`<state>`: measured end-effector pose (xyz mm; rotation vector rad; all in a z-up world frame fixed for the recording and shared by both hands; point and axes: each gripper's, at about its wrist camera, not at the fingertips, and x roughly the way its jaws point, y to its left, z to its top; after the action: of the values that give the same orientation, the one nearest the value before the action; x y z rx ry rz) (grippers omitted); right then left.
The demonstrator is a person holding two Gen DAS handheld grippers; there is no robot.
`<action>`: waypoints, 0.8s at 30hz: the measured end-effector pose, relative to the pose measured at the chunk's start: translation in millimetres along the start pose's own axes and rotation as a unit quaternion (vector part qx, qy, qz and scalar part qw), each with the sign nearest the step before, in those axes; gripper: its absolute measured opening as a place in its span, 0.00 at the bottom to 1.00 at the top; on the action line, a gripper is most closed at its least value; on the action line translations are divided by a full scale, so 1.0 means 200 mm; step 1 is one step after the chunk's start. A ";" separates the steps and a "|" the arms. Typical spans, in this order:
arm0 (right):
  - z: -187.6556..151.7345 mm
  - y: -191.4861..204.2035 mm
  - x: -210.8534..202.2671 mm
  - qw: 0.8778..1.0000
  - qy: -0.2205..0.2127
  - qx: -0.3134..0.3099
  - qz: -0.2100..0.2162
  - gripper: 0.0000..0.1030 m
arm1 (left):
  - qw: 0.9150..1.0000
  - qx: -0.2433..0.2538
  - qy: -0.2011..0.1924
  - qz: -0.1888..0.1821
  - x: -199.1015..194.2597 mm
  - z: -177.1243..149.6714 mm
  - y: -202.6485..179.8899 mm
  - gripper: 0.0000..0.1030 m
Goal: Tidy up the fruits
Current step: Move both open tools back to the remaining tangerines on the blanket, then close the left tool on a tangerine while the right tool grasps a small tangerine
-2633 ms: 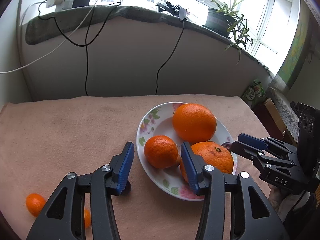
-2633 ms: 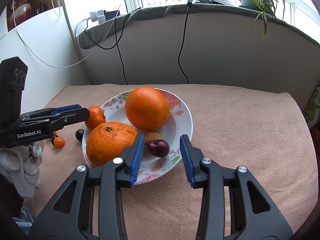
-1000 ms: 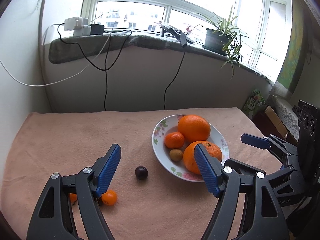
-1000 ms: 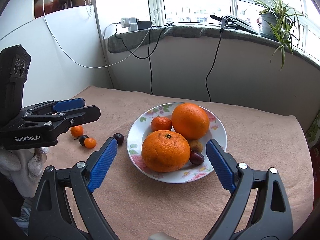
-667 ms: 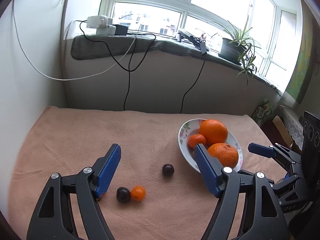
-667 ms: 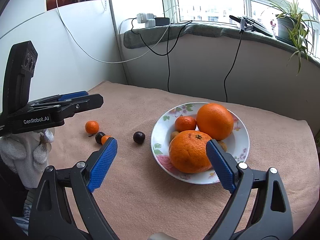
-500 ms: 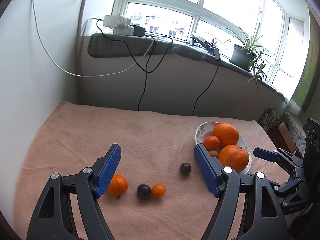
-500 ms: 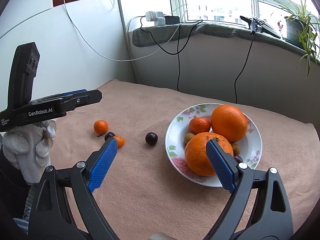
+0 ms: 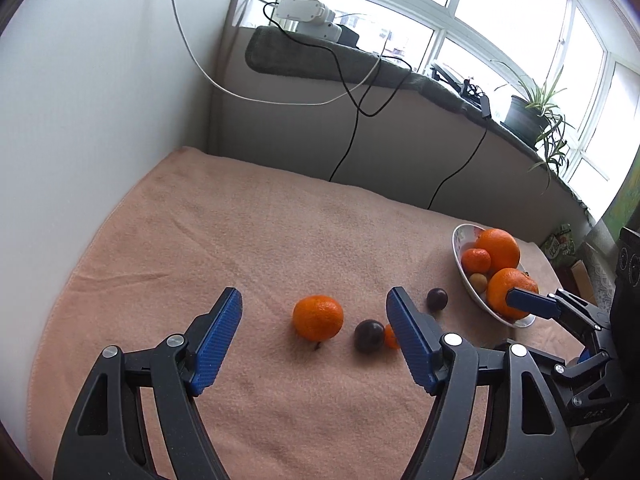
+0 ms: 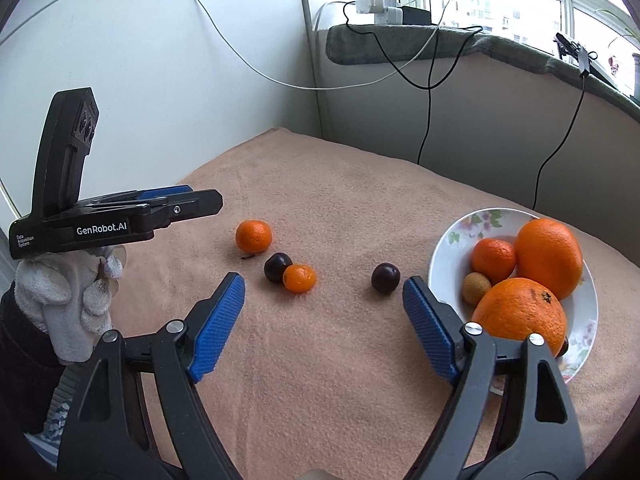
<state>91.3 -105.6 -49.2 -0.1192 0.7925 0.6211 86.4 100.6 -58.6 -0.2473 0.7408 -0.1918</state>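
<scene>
A mandarin, a dark plum, a small orange kumquat and a second plum lie loose on the peach cloth. A floral plate holds two large oranges, a mandarin and a small brown fruit. My left gripper is open and empty above the loose mandarin. My right gripper is open and empty, hovering before the loose fruits, left of the plate.
A white wall bounds the table on the left and a low grey ledge with hanging cables runs behind it. A potted plant stands on the sill. A gloved hand holds the left gripper.
Both grippers have pulled back from the plate, opened wider and swung left. The loose mandarin, plums and kumquat have come into view between the left jaws.
</scene>
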 end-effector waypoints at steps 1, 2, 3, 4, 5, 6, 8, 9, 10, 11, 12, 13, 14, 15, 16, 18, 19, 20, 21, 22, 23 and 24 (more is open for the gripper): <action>0.00 0.01 0.02 1.000 0.004 0.000 0.003 0.76 | 1.000 -0.002 0.003 -0.001 0.00 -0.01 0.01 0.71; 0.00 0.02 0.04 1.000 0.008 -0.001 0.006 0.76 | 1.000 -0.004 0.006 -0.003 0.01 -0.02 0.01 0.71; 0.00 0.03 0.06 1.000 0.012 -0.002 0.009 0.75 | 1.000 -0.006 0.009 -0.005 0.02 -0.03 0.01 0.71; 0.00 0.04 0.08 1.000 0.017 -0.003 0.013 0.71 | 1.000 -0.009 0.012 -0.009 0.02 -0.03 0.02 0.69; 0.00 0.04 0.11 1.000 0.022 -0.004 0.017 0.68 | 1.000 -0.011 0.015 -0.011 0.03 -0.04 0.02 0.68; 0.00 0.05 0.13 0.999 0.026 -0.004 0.019 0.63 | 1.000 -0.013 0.017 -0.012 0.04 -0.04 0.03 0.67; 0.00 0.05 0.17 0.999 0.033 -0.002 0.021 0.60 | 1.000 -0.015 0.022 -0.016 0.06 -0.05 0.03 0.63; 0.00 0.05 0.19 0.999 0.037 -0.002 0.023 0.58 | 0.999 -0.015 0.025 -0.017 0.07 -0.05 0.03 0.63; 0.00 0.05 0.22 0.999 0.042 -0.001 0.024 0.55 | 0.999 -0.014 0.027 -0.018 0.08 -0.05 0.02 0.62; 0.00 0.05 0.24 0.999 0.046 0.002 0.026 0.53 | 0.999 -0.013 0.030 -0.019 0.09 -0.06 0.02 0.62; 0.00 0.04 0.26 0.998 0.049 0.005 0.027 0.51 | 0.999 -0.013 0.032 -0.021 0.10 -0.06 0.02 0.62; 0.00 0.04 0.28 0.998 0.052 0.008 0.028 0.49 | 0.999 -0.014 0.034 -0.022 0.11 -0.06 0.02 0.59; 0.00 0.03 0.29 0.998 0.055 0.012 0.030 0.49 | 0.999 -0.014 0.036 -0.024 0.12 -0.06 0.02 0.57; 0.00 0.02 0.31 0.998 0.058 0.016 0.032 0.49 | 0.999 -0.015 0.037 -0.025 0.13 -0.06 0.03 0.57; 0.00 0.02 0.32 0.997 0.060 0.019 0.034 0.48 | 0.999 -0.015 0.039 -0.027 0.13 -0.06 0.03 0.56; 0.00 0.01 0.35 0.997 0.064 0.023 0.037 0.46 | 0.999 -0.015 0.042 -0.027 0.15 -0.06 0.02 0.55; 0.00 0.01 0.35 0.997 0.065 0.025 0.038 0.46 | 0.999 -0.014 0.044 -0.028 0.16 -0.06 0.02 0.55; 0.00 0.00 0.36 0.997 0.065 0.026 0.040 0.46 | 0.998 -0.014 0.045 -0.028 0.16 -0.06 0.02 0.55; 0.01 0.00 0.37 0.997 0.065 0.029 0.042 0.45 | 0.998 -0.013 0.047 -0.029 0.17 -0.06 0.02 0.55; 0.01 -0.01 0.38 0.996 0.066 0.032 0.044 0.45 | 0.998 -0.013 0.048 -0.029 0.18 -0.06 0.02 0.54; 0.01 -0.02 0.39 0.996 0.066 0.034 0.047 0.44 | 0.998 -0.013 0.050 -0.029 0.18 -0.06 0.02 0.54; 0.01 -0.02 0.40 0.996 0.068 0.036 0.049 0.43 | 0.998 -0.013 0.051 -0.030 0.19 -0.06 0.02 0.54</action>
<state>137.2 -70.4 -103.7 -0.0562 0.9558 0.6822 106.2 93.4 -92.2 -0.2854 0.8385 -0.2527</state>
